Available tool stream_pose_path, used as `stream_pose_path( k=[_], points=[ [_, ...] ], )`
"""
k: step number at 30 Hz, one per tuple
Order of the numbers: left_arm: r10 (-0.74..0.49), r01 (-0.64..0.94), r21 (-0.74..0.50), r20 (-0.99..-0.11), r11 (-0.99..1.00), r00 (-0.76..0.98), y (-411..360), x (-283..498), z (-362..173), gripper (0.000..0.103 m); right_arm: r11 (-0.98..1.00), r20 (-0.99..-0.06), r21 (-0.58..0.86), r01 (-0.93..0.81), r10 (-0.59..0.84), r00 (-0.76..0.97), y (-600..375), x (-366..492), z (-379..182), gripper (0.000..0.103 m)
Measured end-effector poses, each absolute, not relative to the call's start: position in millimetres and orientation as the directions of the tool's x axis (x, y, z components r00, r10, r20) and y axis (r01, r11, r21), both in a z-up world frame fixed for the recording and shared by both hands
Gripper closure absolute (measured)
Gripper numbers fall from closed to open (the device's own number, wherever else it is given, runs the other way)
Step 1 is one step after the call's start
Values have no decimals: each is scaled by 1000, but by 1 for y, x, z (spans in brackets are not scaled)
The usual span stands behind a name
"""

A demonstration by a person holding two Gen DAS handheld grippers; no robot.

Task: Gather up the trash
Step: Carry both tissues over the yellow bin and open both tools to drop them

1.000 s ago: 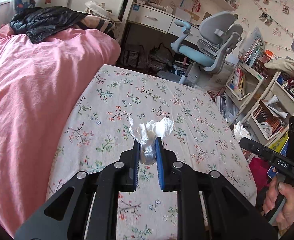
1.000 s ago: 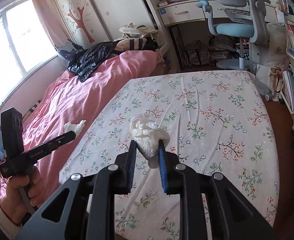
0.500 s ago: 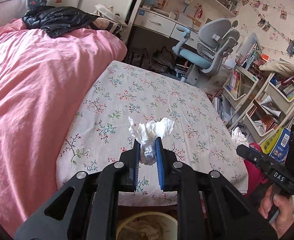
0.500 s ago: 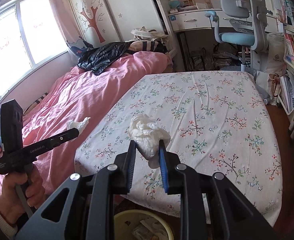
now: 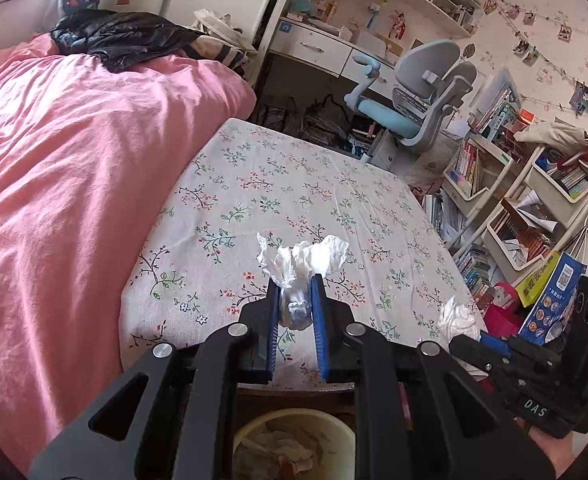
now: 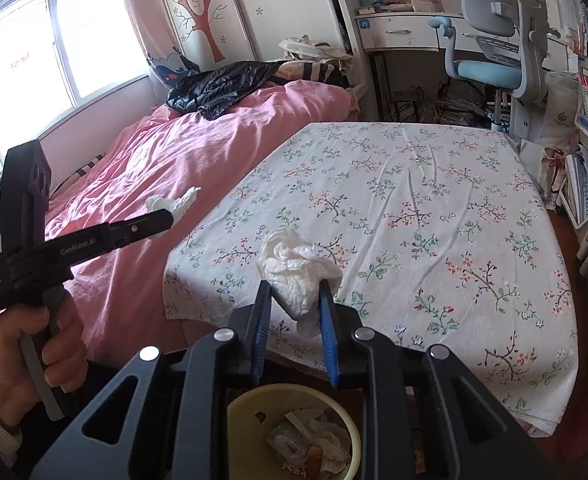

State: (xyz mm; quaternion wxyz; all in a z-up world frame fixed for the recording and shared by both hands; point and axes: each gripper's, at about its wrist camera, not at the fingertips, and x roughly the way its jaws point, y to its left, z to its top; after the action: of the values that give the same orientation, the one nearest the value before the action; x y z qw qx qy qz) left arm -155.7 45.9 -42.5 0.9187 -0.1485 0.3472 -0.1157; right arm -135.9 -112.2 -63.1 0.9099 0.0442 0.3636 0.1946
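My left gripper [image 5: 294, 280] is shut on a crumpled white tissue [image 5: 305, 256] that fans out above its blue pads. In the right wrist view that gripper [image 6: 166, 216] points in from the left with its tissue [image 6: 170, 202] at the tip. My right gripper [image 6: 294, 286] is shut on a bigger white tissue wad [image 6: 290, 268]; the left wrist view shows this wad [image 5: 455, 316] at the lower right. A yellow bin [image 5: 250, 430] holding crumpled paper sits right below both grippers, at the foot of the bed; its rim [image 6: 236, 402] shows between my right gripper's arms.
A floral sheet [image 6: 413, 200] covers the bed's near half, with a pink duvet [image 5: 74, 180] to the left. A black jacket [image 6: 222, 88] lies at the head. A swivel chair [image 5: 421, 92], a desk and crowded bookshelves [image 5: 513, 220] stand to the right.
Both grippers have drawn back from over the bed to its foot, each still holding its tissue. The yellow bin has come into view beneath them.
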Motion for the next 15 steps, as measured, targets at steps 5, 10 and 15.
stream_pose_path(
  k=[5,10,15],
  points=[
    [-315,109,-353,-606,929,730,46,-166,-44,88,913,-675,220,-342,396,623,-100,-152,-75,78],
    [-316,114,-346,-613,931,724,44,-173,-45,88,906,-725,227,-358,402,559,-88,-172,-95,78],
    [-318,123,-336,-620,934,718,40,-179,-46,88,899,-797,221,-378,390,461,-72,-189,-123,77]
  ],
)
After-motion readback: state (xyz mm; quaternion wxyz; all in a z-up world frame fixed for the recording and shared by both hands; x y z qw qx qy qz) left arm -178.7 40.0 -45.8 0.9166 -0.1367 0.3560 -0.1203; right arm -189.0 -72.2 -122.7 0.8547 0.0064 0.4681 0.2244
